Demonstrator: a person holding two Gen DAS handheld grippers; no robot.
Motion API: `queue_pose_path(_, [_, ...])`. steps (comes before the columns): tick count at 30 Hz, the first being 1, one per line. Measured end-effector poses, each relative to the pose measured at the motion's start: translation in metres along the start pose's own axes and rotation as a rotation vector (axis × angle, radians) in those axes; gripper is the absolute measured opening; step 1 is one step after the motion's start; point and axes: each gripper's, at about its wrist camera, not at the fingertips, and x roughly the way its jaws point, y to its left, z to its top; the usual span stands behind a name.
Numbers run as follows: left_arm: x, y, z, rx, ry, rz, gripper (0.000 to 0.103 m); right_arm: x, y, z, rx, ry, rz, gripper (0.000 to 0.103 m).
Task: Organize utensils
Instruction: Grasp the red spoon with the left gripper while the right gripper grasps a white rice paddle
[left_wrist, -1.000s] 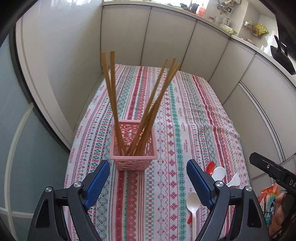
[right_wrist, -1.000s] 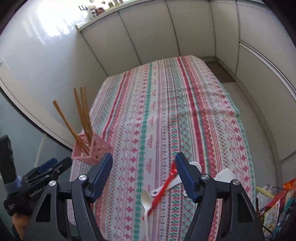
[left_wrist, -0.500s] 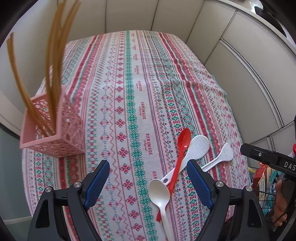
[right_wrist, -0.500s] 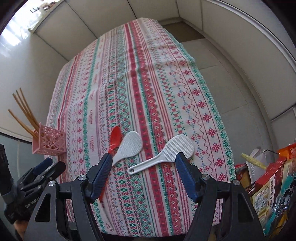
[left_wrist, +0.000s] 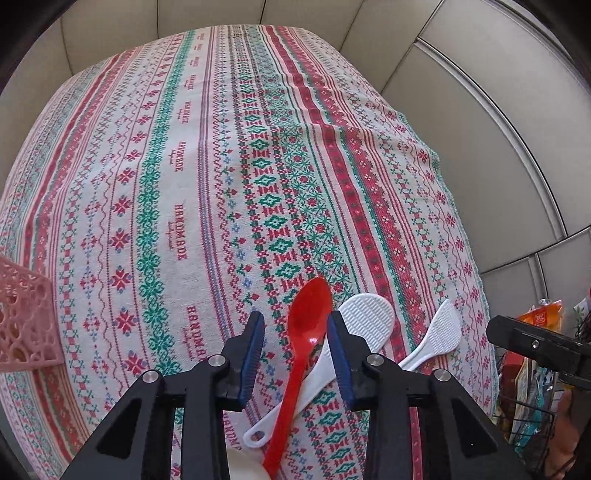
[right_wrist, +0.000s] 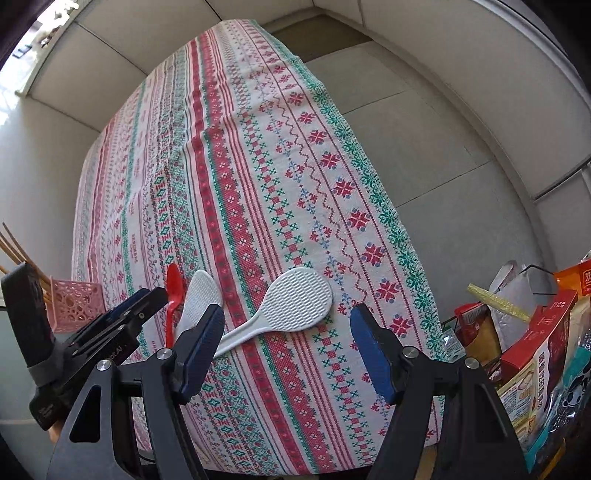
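My left gripper (left_wrist: 295, 345) jaws are closing around the glossy red plastic spoon (left_wrist: 300, 354) low in frame, seemingly not yet gripping, while my right gripper (right_wrist: 287, 350) jaws gape wide.

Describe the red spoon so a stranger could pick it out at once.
On the patterned tablecloth, look at the near end where utensils lie together. The red spoon lies across the handle of a white rice paddle, between the left gripper's closing jaws. It is the only red utensil.

The pink basket (left_wrist: 26, 325) is cut off at the left edge. The red spoon (left_wrist: 301, 354) hides part of a white paddle (left_wrist: 354, 332), and its handle end runs out of frame.
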Motion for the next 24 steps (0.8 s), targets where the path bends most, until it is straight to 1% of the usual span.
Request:
queue_pose_path(3, [0.007, -0.004, 0.003, 0.009, 0.009, 0.007, 0.033, 0.001, -0.002, 0.001, 0.001, 0.001, -0.006, 0.073])
queue_pose_path(8, [0.015, -0.012, 0.006, 0.025, 0.020, 0.010, 0.033, 0.003, -0.004, 0.002, 0.007, 0.008, 0.001, 0.073])
queue_pose_path(11, [0.018, -0.019, 0.008, 0.043, 0.018, 0.035, 0.033, 0.003, -0.005, 0.002, 0.004, 0.010, 0.000, 0.073])
queue_pose_path(13, [0.020, -0.021, 0.010, 0.048, 0.016, 0.054, 0.028, 0.004, -0.005, 0.002, 0.001, 0.013, -0.004, 0.073])
queue_pose_path(17, [0.023, -0.026, 0.012, 0.066, 0.010, 0.076, 0.028, 0.006, -0.006, 0.002, -0.001, 0.021, -0.010, 0.073])
queue_pose_path(20, [0.021, -0.029, 0.015, 0.064, -0.009, 0.077, 0.028, 0.008, -0.009, 0.003, 0.009, 0.027, -0.013, 0.073])
queue_pose_path(24, [0.000, -0.023, 0.014, 0.048, -0.061, 0.067, 0.027, 0.014, -0.014, 0.003, 0.035, 0.044, -0.006, 0.073])
